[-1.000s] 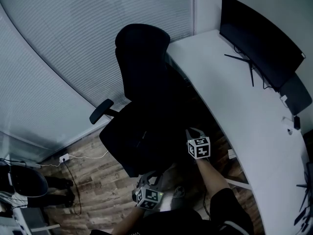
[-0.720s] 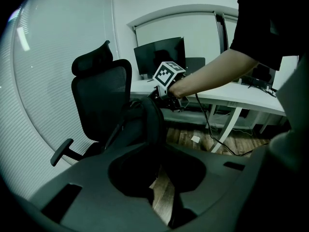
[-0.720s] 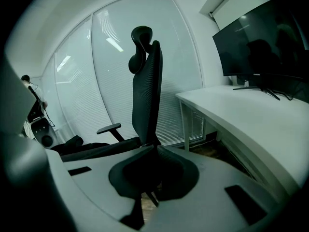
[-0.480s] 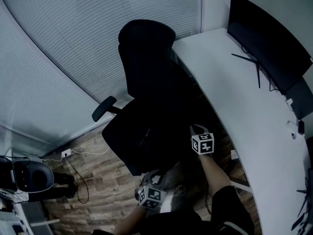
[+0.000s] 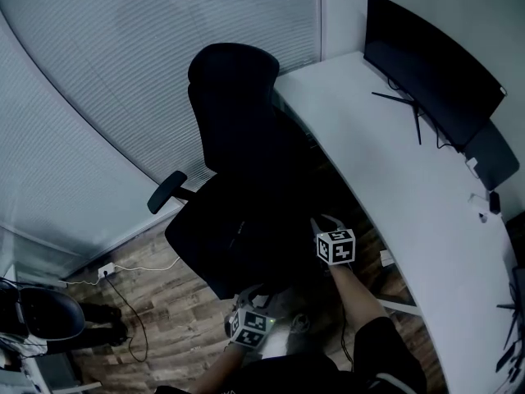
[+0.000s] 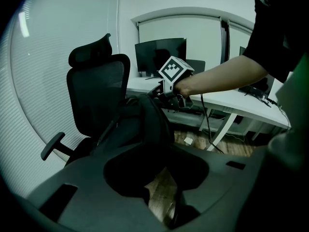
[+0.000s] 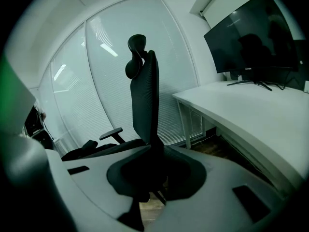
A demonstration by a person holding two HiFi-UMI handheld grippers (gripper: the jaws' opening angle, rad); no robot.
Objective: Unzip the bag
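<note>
**Head view.** A black chair (image 5: 238, 138) stands on a wood floor (image 5: 164, 302) between window blinds (image 5: 123, 80) and a curved white desk (image 5: 394, 162) that carries a dark monitor (image 5: 426, 64). The left gripper (image 5: 248, 298) is at the front edge of the seat. The right gripper (image 5: 321, 222) is at the seat's desk side. The load on the seat merges with the dark upholstery.

**Left gripper view.** A black bag (image 6: 140, 124) stands upright on the chair seat, leaning on the backrest, straight ahead of the jaws. The left fingers are spread, having just been opening. Only bare floor shows between them, and they are clear of the bag. The right gripper, on a person's outstretched arm (image 6: 217, 79), is at the top of the bag.

**Right gripper view.** The chair is seen side-on, with the desk and monitor to its right. The right fingers stand a narrow gap apart with floor showing through. The tips are too dark to tell whether they pinch any part of the bag.
</note>
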